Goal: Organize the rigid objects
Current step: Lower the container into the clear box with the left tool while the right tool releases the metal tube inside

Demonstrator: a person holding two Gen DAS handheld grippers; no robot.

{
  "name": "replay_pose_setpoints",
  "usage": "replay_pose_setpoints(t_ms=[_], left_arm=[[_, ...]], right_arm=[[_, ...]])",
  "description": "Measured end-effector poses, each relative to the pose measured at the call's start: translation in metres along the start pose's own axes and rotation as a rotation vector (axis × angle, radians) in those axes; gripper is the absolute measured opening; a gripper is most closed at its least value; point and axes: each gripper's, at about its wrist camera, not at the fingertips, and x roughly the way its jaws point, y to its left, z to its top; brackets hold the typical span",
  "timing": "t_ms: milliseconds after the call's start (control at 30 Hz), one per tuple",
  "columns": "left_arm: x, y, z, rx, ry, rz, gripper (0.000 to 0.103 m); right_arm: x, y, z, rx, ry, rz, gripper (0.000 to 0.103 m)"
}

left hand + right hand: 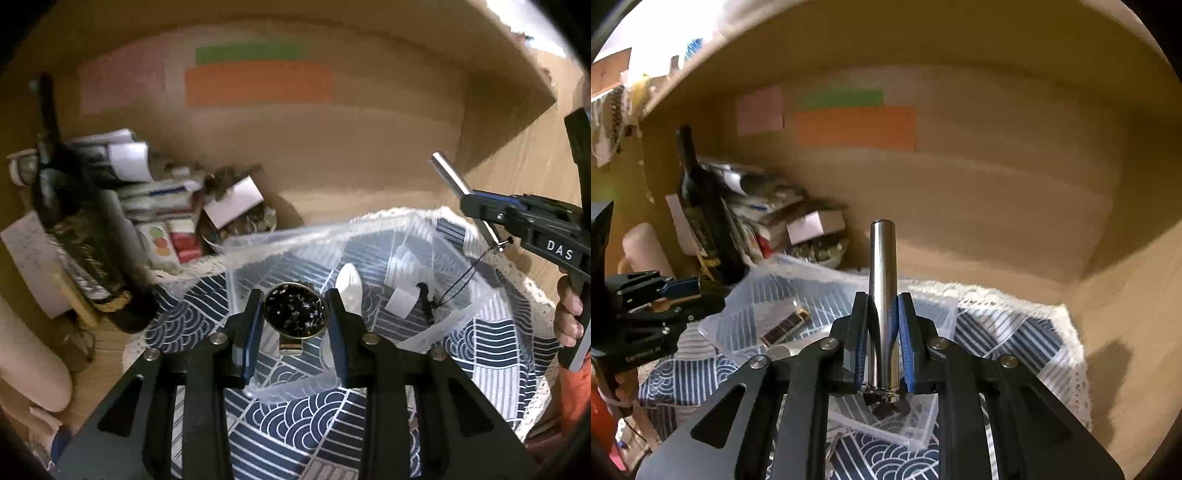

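My left gripper (294, 308) is shut on a round gold-rimmed watch (295, 309) with a dark sparkly face, held over a clear plastic box (266, 242). The box sits on a blue-and-white patterned cloth (491, 339) and holds a white pointed piece (349, 286) and a small white tag (400, 302). My right gripper (882, 314) is shut on a silver metal tube (882, 280) with a thin black cord, held above the box (764, 299). It also shows at the right of the left wrist view (480, 208). A dark gold-ended bar (785, 328) lies in the box.
A dark wine bottle (74, 221) leans at the left of the wooden cubby. Boxes, papers and a bowl of coins (240, 221) are piled behind the box. Coloured sticky notes (258, 83) hang on the back wall. The wooden side wall (1126, 314) rises on the right.
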Motion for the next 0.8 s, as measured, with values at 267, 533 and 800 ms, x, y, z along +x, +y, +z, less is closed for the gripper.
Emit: replay_pose_setpoints(t_ms=[267, 533, 800], left_arm=[[0.048, -0.002, -0.007, 0.004, 0.113, -0.014, 0.033], [0.054, -0.003, -0.008, 0.01, 0.135, -0.029, 0.033], [0.042, -0.005, -0.009, 0.013, 0.127, -0.027, 0.034]], right_arm=[[0.047, 0.009, -0.017, -0.031, 0.132, 0.059, 0.014], [0.065, 0.034, -0.025, -0.109, 0.203, 0.1, 0.014], [0.071, 0.035, -0.028, -0.098, 0.248, 0.102, 0.015]])
